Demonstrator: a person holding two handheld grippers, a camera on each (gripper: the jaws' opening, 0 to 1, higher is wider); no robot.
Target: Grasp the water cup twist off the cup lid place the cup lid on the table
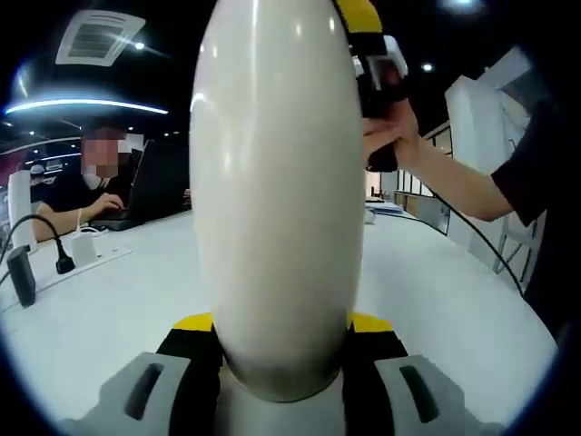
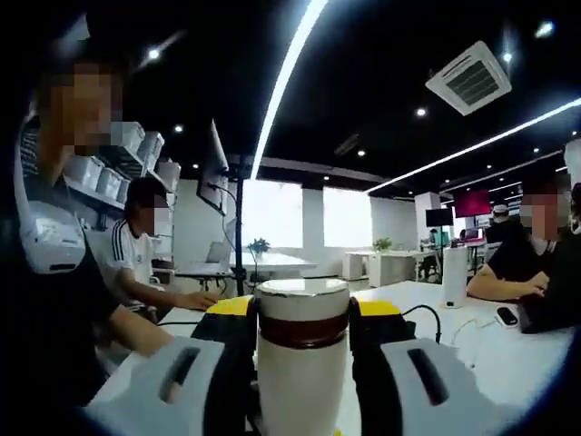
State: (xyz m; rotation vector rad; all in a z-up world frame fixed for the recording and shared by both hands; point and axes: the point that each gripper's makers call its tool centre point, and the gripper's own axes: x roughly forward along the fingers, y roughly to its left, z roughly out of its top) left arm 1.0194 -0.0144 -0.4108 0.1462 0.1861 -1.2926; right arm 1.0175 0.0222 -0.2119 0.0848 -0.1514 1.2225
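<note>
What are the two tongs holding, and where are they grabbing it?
Both hold the white water cup. The left tongs clamp its rounded body. The right tongs grip the top end, around the cup lid, with its dark band between them.

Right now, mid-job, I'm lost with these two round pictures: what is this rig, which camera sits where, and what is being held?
No robot arm: a person holds a two-jaw gripper in each hand, and a fisheye camera rides on each. In the left gripper view, the left gripper clamps the white body of the water cup; a hand holds the other gripper by its top. In the right gripper view, the right gripper is closed around the cup lid, not yet off. The white table carries a power strip. People sit at laptops behind.
</note>
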